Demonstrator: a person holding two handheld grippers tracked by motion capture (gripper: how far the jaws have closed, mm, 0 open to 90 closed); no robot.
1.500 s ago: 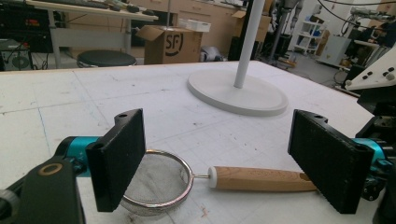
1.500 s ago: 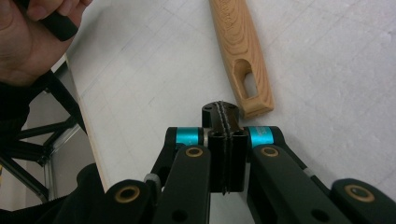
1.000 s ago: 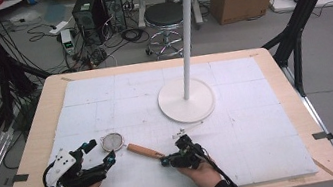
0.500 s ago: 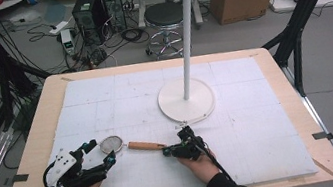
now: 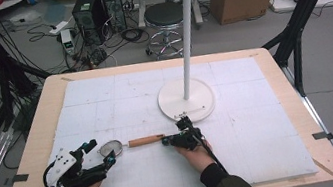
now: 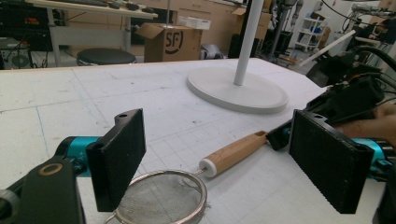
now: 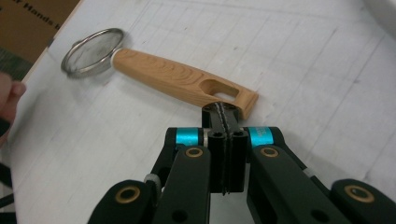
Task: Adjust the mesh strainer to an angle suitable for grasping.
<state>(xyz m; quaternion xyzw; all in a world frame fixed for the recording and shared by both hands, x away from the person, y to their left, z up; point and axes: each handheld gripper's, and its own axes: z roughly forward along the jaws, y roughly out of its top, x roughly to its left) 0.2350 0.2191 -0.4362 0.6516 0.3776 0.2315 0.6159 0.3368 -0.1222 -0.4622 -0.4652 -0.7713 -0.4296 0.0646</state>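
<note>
From your right gripper (image 5: 165, 139), the white stand's round base (image 5: 186, 101) sits near at one o'clock, its tall pole (image 5: 185, 35) blocking passage overhead. The strainer (image 5: 112, 147) lies at nine o'clock, with your left gripper (image 5: 100, 153) around its bowl. Open table (image 5: 260, 124) stretches toward three o'clock.

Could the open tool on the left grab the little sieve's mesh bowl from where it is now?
Probably yes. The left tool is open, its jaws either side of the strainer's bowl, with nothing between. The shut right tool sits at the handle's far end, clear of it.
</note>
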